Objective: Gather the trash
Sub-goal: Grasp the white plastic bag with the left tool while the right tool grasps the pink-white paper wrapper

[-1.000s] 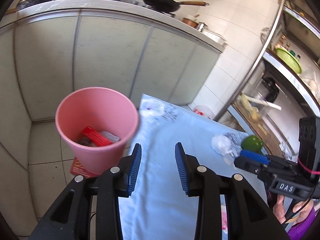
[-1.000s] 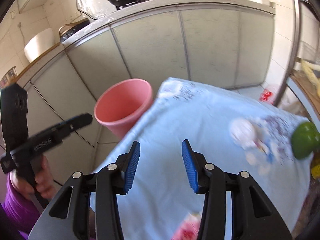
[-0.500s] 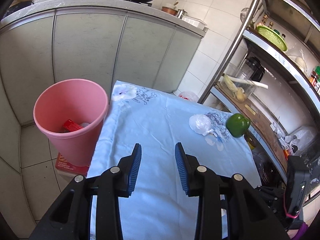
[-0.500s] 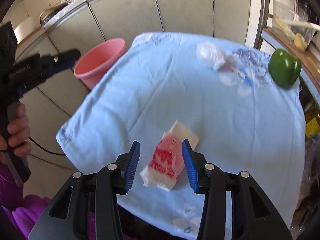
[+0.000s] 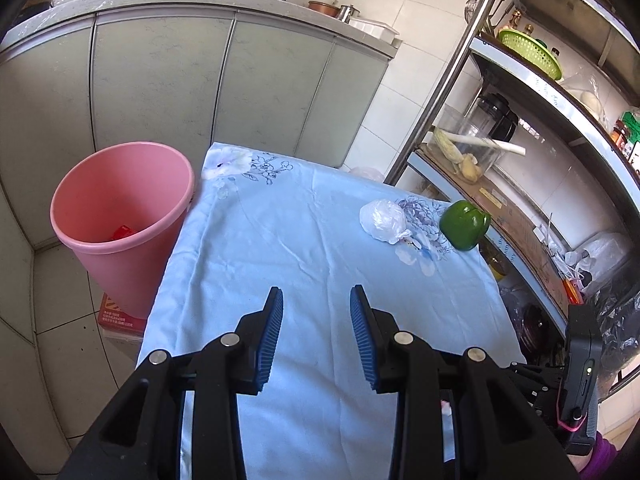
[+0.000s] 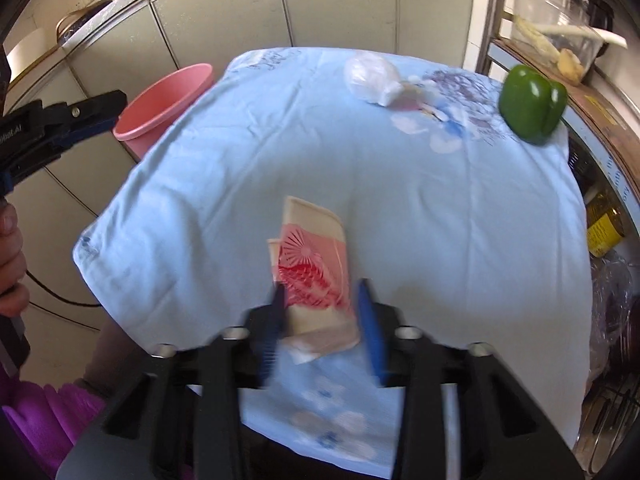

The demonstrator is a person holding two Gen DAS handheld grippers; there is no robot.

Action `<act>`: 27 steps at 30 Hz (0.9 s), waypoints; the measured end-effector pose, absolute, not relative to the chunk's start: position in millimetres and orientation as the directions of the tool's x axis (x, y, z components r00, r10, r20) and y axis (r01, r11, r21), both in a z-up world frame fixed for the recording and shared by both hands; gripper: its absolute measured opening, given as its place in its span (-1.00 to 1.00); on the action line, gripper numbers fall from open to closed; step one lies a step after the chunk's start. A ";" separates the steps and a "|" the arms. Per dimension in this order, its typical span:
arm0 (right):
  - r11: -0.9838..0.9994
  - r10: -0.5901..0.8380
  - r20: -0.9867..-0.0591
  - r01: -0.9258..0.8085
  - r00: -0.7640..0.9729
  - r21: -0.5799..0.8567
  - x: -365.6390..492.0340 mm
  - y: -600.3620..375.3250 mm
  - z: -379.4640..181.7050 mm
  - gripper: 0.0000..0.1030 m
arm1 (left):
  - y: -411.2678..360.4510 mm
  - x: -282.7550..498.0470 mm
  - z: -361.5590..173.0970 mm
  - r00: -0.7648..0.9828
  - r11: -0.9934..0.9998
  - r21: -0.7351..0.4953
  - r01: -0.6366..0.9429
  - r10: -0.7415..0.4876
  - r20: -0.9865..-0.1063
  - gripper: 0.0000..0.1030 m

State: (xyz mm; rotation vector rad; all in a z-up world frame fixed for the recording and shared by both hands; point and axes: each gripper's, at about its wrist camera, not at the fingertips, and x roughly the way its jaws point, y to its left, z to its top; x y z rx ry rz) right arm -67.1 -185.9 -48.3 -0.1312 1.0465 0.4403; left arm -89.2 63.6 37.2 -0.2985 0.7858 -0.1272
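My right gripper (image 6: 320, 312) has dropped onto the wrapper (image 6: 312, 264) in the last half second, jaws apart on either side of it.

So the pickup is about to start, I judge; nothing is pinched yet. The wrapper is a flat, crumpled packet, cream with a red sunburst print, lying on the blue tablecloth (image 6: 440, 208) near its front edge. My left gripper (image 5: 316, 320) has backed off, hovering open and empty. Farther along the cloth lies a balled white plastic bag (image 6: 370, 76), just beside a green pepper (image 6: 532, 104). The pink bin (image 5: 120, 216) stands off the cloth's left edge.
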 end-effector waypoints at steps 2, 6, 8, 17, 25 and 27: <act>0.907 0.297 -0.851 -0.407 0.433 0.109 -67.8 -193.8 -48.5 -0.38 | 60.1 -85.4 36.2 0.697 0.952 -0.307 0.009 -0.226 -0.680 -0.34; 0.914 0.311 -0.826 -0.386 0.469 0.124 -67.4 -210.8 -47.0 -0.39 | 49.4 -73.0 33.4 0.689 0.953 -0.300 0.036 -0.242 -0.684 -0.34; 0.923 0.311 -0.807 -0.362 0.502 0.130 -63.5 -221.8 -42.6 -0.39 | 40.8 -64.3 33.6 0.685 0.953 -0.296 0.060 -0.255 -0.683 -0.34; 0.951 0.292 -0.746 -0.265 0.598 0.160 -31.6 -264.8 -30.3 -0.39 | -13.8 9.7 28.6 0.628 0.952 -0.275 0.136 -0.298 -0.719 -0.34; 0.955 0.294 -0.720 -0.227 0.628 0.192 -6.0 -287.6 -22.2 -0.39 | -49.7 98.5 15.7 0.582 0.951 -0.274 0.145 -0.306 -0.754 -0.34; 0.954 0.297 -0.717 -0.220 0.630 0.202 -1.3 -291.9 -21.6 -0.39 | -52.6 113.5 9.0 0.570 0.952 -0.276 0.135 -0.303 -0.764 -0.34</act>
